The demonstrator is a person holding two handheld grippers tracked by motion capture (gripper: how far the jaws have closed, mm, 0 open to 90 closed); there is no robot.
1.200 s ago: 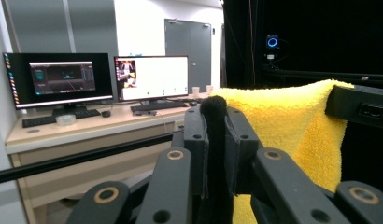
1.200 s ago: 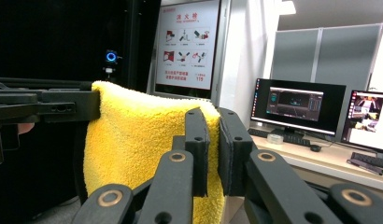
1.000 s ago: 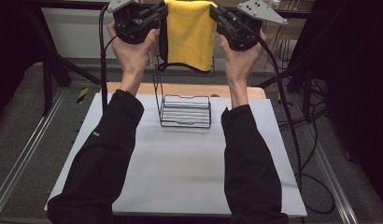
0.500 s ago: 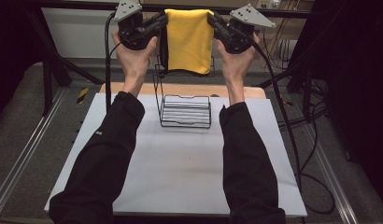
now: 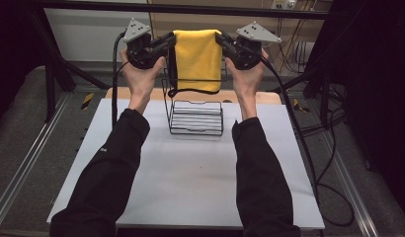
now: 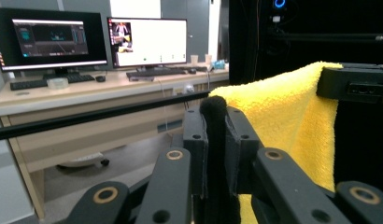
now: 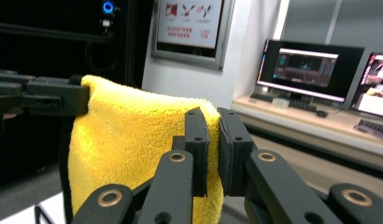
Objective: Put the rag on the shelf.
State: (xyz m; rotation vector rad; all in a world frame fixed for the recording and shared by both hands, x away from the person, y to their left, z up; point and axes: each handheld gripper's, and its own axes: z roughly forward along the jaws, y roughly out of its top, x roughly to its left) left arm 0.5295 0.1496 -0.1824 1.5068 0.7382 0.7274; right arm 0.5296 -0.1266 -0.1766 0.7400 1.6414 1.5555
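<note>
Gripping one yellow towel [image 5: 198,59] above one wire rack [image 5: 196,117], two grippers' fingers clamp its corners.

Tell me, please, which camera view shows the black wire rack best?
The high view: the wire rack stands whole on the white table, below the yellow cloth. The right gripper view catches perhaps a corner at the bottom left; the left gripper view shows cloth instead.

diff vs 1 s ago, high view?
Both hands lowered the yellow cloth, stretched between the left gripper and right gripper, toward the wire rack; its hem now overlaps the rack's upright frame. Both grips stay shut on the cloth; rack unmoved.
</note>
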